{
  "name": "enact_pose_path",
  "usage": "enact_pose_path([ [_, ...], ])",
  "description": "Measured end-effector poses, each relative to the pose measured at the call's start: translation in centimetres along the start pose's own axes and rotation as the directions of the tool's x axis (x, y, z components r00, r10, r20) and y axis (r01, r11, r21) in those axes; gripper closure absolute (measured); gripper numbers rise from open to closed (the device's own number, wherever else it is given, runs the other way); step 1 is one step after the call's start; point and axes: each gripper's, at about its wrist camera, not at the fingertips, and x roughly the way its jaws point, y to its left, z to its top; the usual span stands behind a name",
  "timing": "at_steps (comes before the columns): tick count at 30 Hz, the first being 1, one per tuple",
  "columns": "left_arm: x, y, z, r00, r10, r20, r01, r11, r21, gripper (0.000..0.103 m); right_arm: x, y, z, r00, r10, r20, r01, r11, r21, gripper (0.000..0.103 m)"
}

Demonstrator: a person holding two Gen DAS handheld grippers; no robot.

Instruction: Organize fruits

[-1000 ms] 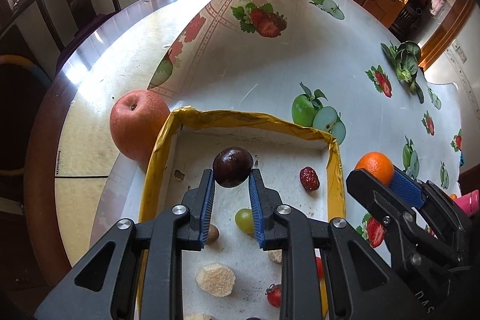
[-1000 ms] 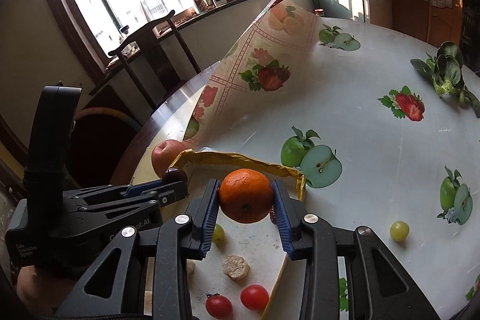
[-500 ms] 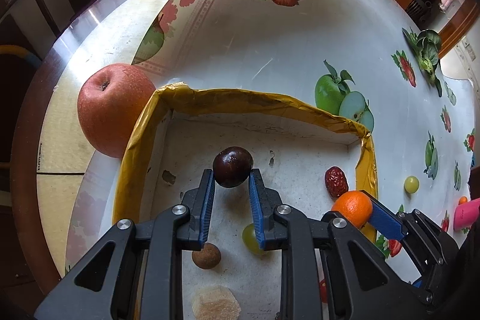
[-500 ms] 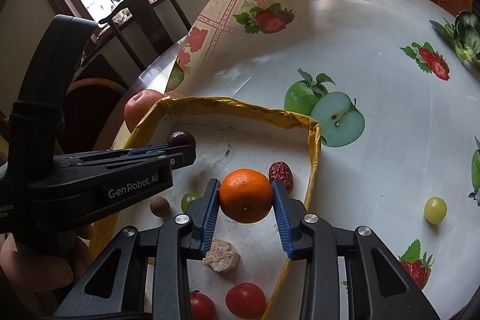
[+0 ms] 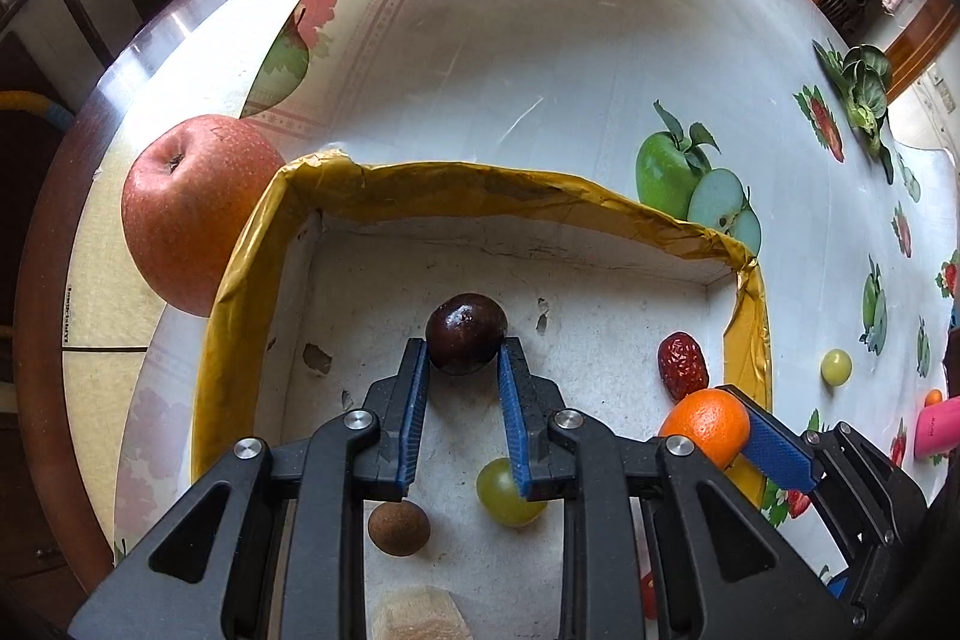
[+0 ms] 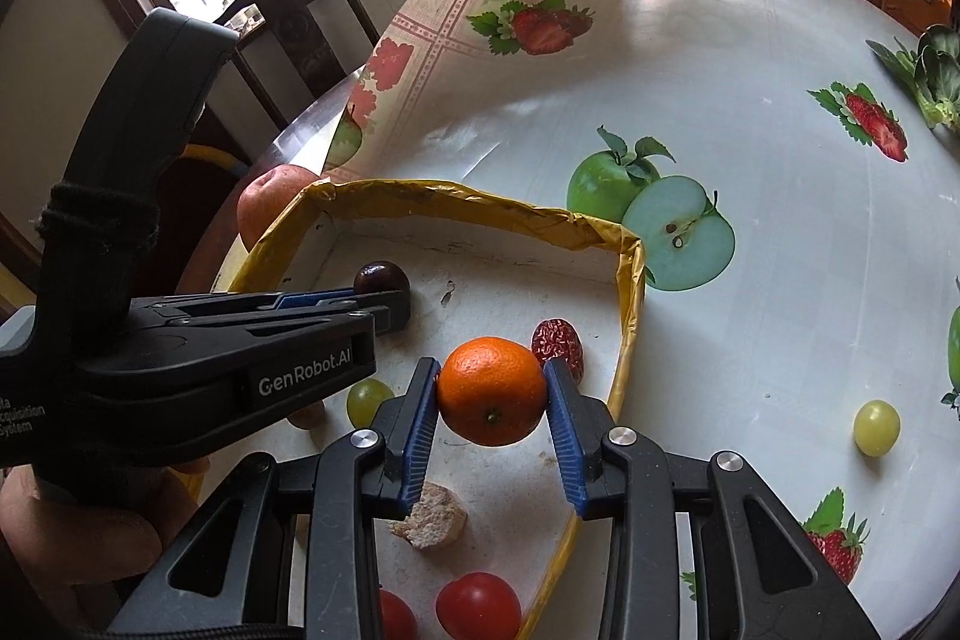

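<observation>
My left gripper point(image 5: 462, 361) is shut on a dark plum point(image 5: 467, 333), low inside the white tray with the yellow taped rim point(image 5: 480, 181). My right gripper point(image 6: 489, 403) is shut on a small orange point(image 6: 491, 391), held above the tray's right side near the rim point(image 6: 627, 340). In the tray lie a red date point(image 5: 682, 364), a green grape point(image 5: 501, 484), a small brown round fruit point(image 5: 399, 527), a pale biscuit-like piece point(image 6: 432, 517) and cherry tomatoes point(image 6: 477, 604). The left gripper with the plum point(image 6: 381, 280) also shows in the right wrist view.
A large red apple point(image 5: 192, 214) sits outside the tray's left wall, near the table edge. A loose green grape point(image 6: 876, 427) lies on the fruit-print tablecloth point(image 6: 750, 112) to the right. The cloth's far corner is folded up. A leafy vegetable point(image 5: 864, 91) and a pink object point(image 5: 936, 430) lie further right.
Both grippers have sunk toward the tray with their fruit still held; the plum and orange are now low inside it. The tray looks larger and nearer.
</observation>
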Motion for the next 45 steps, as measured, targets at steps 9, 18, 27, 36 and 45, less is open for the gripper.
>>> enact_pose_path([
  [9, 0.3, -0.6, 0.0, 0.999, 0.033, -0.012, -0.033, 0.999, 0.001, 0.050, 0.1, 0.4, -0.4, 1.000, -0.004, -0.015, 0.004, 1.000, -0.026, 0.066],
  [18, -1.3, -0.1, -1.3, 0.999, 0.039, 0.010, -0.039, 0.999, -0.006, 0.046, -0.2, 0.5, -0.7, 1.000, -0.005, -0.028, 0.004, 0.999, -0.049, 0.063],
  [27, -4.7, 0.2, -4.2, 0.999, 0.023, 0.043, -0.022, 0.999, -0.028, 0.046, -4.4, 0.7, -2.1, 0.999, 0.015, 0.049, -0.012, 0.998, -0.061, 0.058],
  [36, -7.8, -0.5, -7.5, 0.997, 0.040, 0.068, -0.040, 0.999, 0.000, 0.036, -7.8, -0.2, -4.5, 0.998, 0.020, 0.068, -0.014, 0.997, -0.078, 0.055],
  [45, -9.8, -0.9, -12.0, 0.997, 0.043, 0.060, -0.046, 0.998, 0.048, 0.036, -10.2, 0.3, -7.0, 0.996, 0.072, 0.060, -0.063, 0.988, -0.141, 0.049],
])
